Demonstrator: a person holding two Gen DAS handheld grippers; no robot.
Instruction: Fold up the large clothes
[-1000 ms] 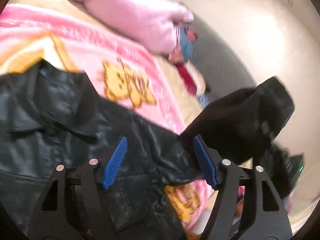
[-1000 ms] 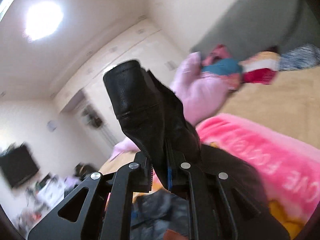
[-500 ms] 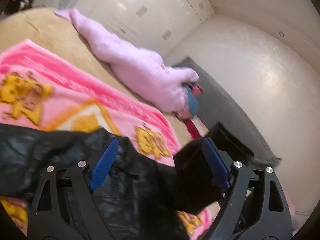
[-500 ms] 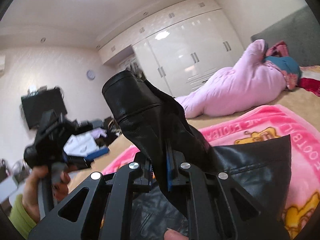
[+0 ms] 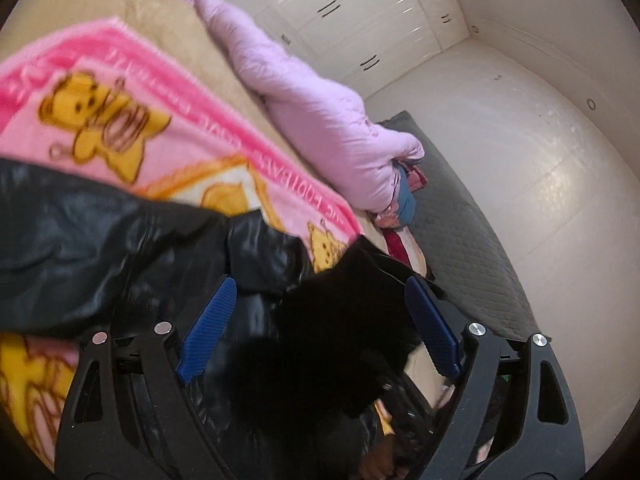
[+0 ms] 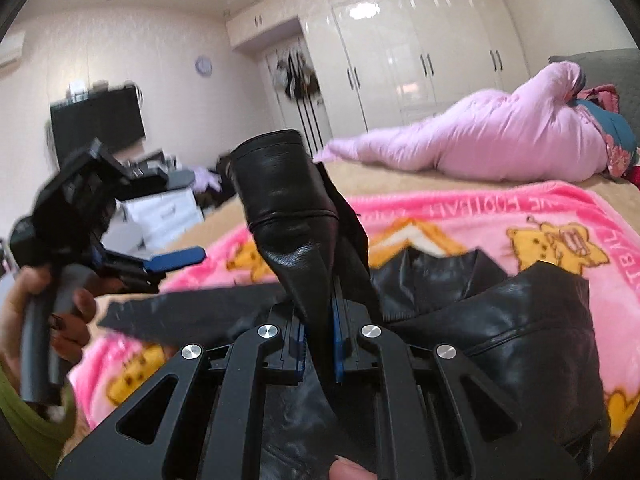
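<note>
Jacket sleeve [image 6: 292, 216] in right claw [image 6: 320, 344]

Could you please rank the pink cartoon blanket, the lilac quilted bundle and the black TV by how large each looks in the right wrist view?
1. Pink cartoon blanket: it spreads across the bed.
2. Lilac quilted bundle.
3. Black TV: the smallest, though it stands farthest from the camera, so its true size is unsure.

Bedroom around me: glossy white wardrobe [image 6: 420, 52] along far wall, cream walls, round wall clock [image 6: 203, 66], dark TV [image 6: 98, 124] left, grey quilted headboard [image 5: 460, 240], bed [image 5: 120, 12] with tan sheet, ceiling light glare on doors.
</note>
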